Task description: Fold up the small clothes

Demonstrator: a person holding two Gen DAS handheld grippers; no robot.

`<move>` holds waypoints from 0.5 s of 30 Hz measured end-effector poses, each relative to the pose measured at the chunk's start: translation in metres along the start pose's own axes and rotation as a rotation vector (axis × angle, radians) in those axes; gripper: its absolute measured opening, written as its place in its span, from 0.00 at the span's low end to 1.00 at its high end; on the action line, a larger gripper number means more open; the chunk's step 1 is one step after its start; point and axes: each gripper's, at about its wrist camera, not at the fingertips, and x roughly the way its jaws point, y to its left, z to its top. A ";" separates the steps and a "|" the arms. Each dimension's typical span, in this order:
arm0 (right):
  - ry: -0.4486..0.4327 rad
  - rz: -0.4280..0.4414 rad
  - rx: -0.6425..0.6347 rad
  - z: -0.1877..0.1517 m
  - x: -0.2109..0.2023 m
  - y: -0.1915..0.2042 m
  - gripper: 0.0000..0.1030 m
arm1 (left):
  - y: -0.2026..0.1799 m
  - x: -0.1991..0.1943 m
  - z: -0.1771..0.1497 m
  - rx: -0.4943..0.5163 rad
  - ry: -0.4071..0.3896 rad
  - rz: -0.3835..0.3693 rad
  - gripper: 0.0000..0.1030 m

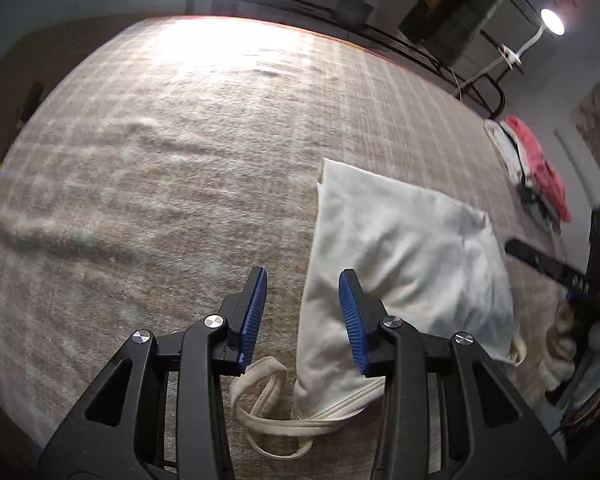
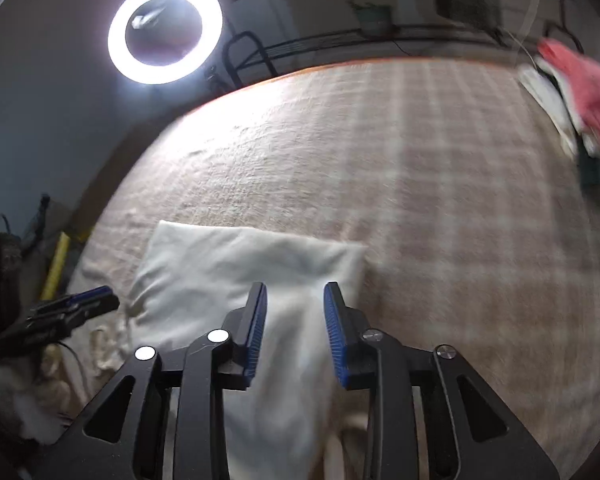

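Observation:
A cream garment [image 1: 404,252] lies folded on the plaid blanket [image 1: 160,160], with loose cream straps [image 1: 268,412] trailing at its near end. My left gripper [image 1: 303,280] is open and empty, hovering above the garment's left edge. In the right wrist view the same garment [image 2: 228,272] lies under my right gripper [image 2: 295,292], which is open and empty above its right half. The left gripper shows there at the left [image 2: 80,304]. The right gripper shows in the left wrist view [image 1: 540,260] at the right, blurred.
A pile of red and white clothes [image 1: 536,160] sits at the blanket's far right edge, also in the right wrist view [image 2: 576,92]. A ring light [image 2: 165,30] stands beyond the far edge. A black metal rack [image 1: 400,48] runs behind the bed.

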 end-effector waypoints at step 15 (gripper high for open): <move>0.056 0.258 0.331 -0.038 -0.020 -0.080 0.33 | 0.032 0.030 0.006 -0.257 0.143 -0.199 0.37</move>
